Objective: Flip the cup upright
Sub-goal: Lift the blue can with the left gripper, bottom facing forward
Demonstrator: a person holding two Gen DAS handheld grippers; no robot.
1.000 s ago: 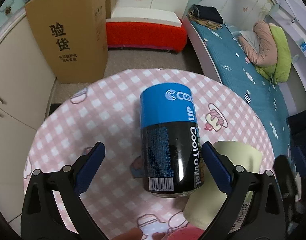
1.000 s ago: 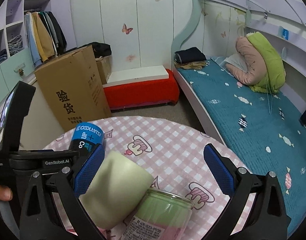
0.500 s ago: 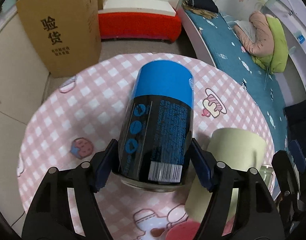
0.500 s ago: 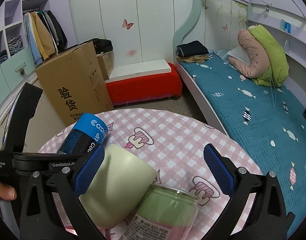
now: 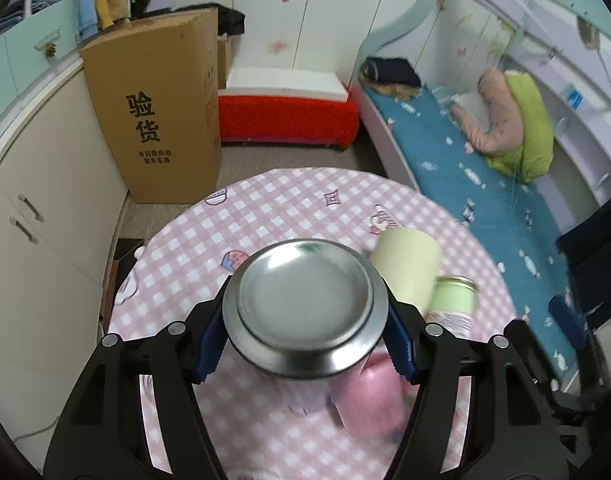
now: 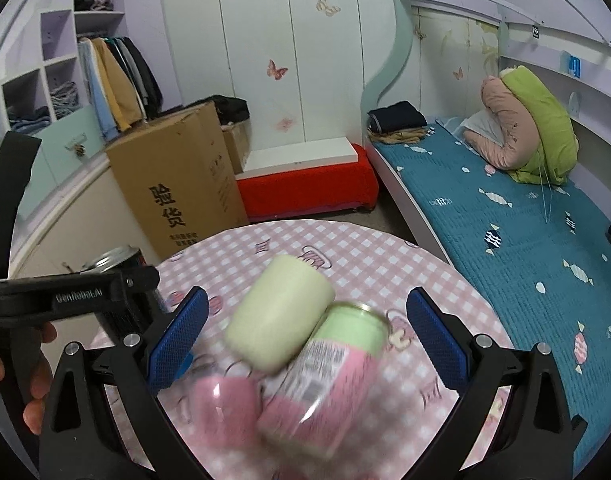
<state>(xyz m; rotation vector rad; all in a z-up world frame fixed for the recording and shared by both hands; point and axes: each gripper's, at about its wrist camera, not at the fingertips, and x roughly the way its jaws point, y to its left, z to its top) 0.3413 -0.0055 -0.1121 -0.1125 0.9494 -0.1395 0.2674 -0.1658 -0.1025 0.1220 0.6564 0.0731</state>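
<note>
My left gripper [image 5: 304, 344] is shut on a blue and black can [image 5: 305, 308], held off the pink checked table [image 5: 297, 208] with its silver end toward the camera. The can also shows at the left in the right wrist view [image 6: 117, 264], gripped by the left gripper. My right gripper [image 6: 305, 332] is open and empty above three items lying on their sides: a pale yellow cup [image 6: 277, 316], a green and pink can [image 6: 325, 376] and a pink cup [image 6: 225, 404]. The yellow cup [image 5: 405, 268] lies right of the held can.
A cardboard box [image 5: 157, 120] and a red bench [image 5: 285, 116] stand on the floor beyond the table. A bed [image 6: 505, 220] runs along the right. White cabinets [image 5: 33, 216] are on the left.
My left gripper closed on the blue can, lifted it off the table and tilted it so its silver end faces the camera. The right gripper rose slightly over the lying cups.
</note>
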